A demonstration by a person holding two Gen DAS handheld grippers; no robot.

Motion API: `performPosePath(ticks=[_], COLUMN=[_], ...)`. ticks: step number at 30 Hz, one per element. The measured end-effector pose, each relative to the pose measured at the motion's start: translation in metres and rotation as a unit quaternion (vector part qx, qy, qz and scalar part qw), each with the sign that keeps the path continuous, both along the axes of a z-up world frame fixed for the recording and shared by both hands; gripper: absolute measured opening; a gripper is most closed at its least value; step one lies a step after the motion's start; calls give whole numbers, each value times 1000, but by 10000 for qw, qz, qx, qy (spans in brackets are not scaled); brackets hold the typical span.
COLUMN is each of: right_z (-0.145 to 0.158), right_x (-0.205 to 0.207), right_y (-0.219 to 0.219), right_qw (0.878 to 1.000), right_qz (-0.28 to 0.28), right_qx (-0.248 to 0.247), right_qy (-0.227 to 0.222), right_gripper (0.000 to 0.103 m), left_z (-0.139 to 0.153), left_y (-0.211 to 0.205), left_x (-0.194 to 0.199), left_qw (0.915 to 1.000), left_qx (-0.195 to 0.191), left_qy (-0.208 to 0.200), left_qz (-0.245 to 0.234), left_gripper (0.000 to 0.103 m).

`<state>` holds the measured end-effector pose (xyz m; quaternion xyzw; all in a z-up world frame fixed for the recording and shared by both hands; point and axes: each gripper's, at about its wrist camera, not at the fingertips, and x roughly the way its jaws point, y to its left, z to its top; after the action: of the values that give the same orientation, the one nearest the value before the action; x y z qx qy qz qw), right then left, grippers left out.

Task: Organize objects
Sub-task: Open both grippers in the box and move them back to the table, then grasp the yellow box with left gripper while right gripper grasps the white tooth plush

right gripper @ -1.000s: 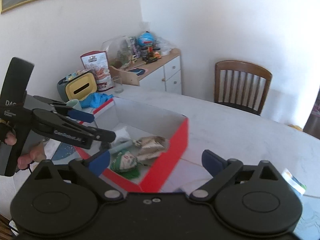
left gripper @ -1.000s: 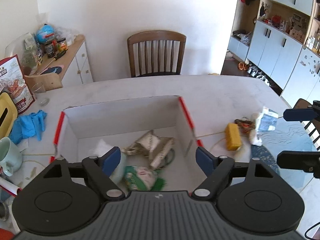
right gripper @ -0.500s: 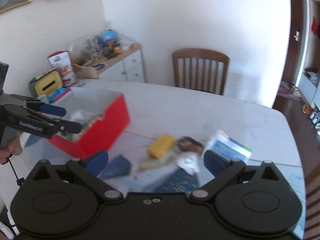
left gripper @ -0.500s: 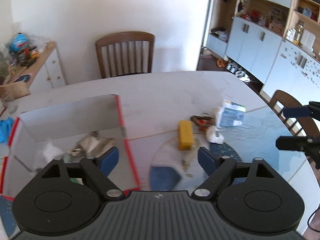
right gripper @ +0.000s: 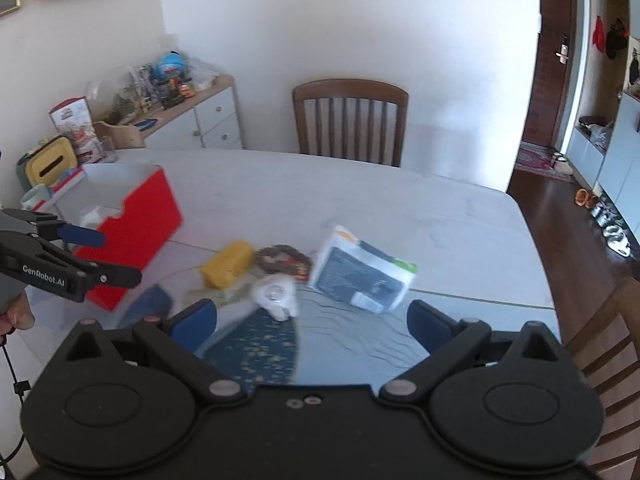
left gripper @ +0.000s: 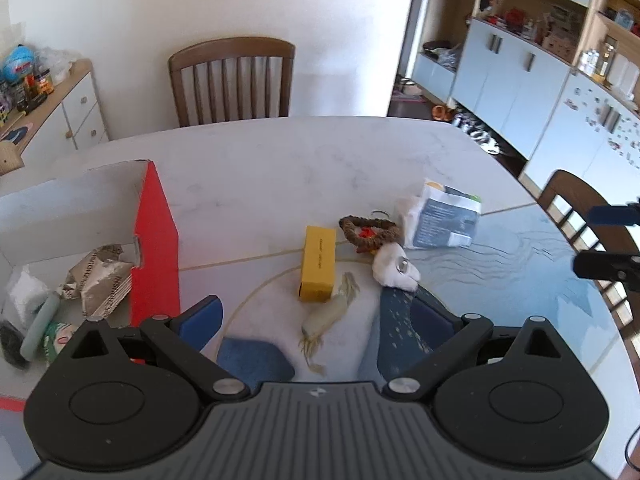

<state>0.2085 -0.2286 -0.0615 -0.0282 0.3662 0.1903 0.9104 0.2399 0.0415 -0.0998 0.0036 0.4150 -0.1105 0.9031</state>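
A red-sided box stands at the table's left with several items inside, among them a crumpled paper bag. To its right lie a yellow block, a brown wreath-like ring, a white lump, a pale fringed piece and a white-and-grey packet. My left gripper hovers over the pale piece, its jaws opening wide with nothing pressed between them. My right gripper stands open near the white lump, empty.
A wooden chair stands behind the table, another at the right. A sideboard with clutter lines the left wall. A yellow tissue box and a mug sit behind the red box. Cupboards fill the right.
Both grippers have swung right, from over the red box to the loose items on the table. The left jaws have spread wider.
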Motion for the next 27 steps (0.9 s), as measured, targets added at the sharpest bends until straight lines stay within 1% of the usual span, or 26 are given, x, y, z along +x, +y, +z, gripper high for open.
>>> performPosePath(ticks=[5,9,12,17,21,27], right_z=[-17,-32,-42,-62,-78,-99], right_x=[12,22,30,46,59,76], right_y=[-16,-12,-3,20,41,68], right_qw=[9999,9998,9994,9983,9962,9939], right_qz=[-70,44,184,426,659,863], right_qx=[50,-10,8,-15,-83,-278], right_qy=[139,204,294,406,556,621], right_gripper=[101,101,100,99,93,86], left_z=[-13,-24,-34,-51,-62,-76], left_y=[-11,-20,-24,-30,-30,-29], left_x=[26,46,60,81,94,107], left_qw=[9997,9995,9993,9985,9978,9971], left_qx=[172,253,263,410,461,525], left_qy=[6,16,113,253,379,483], left_qz=[154,196,227,266,291,255], left_gripper=[101,101,101,101,101,101])
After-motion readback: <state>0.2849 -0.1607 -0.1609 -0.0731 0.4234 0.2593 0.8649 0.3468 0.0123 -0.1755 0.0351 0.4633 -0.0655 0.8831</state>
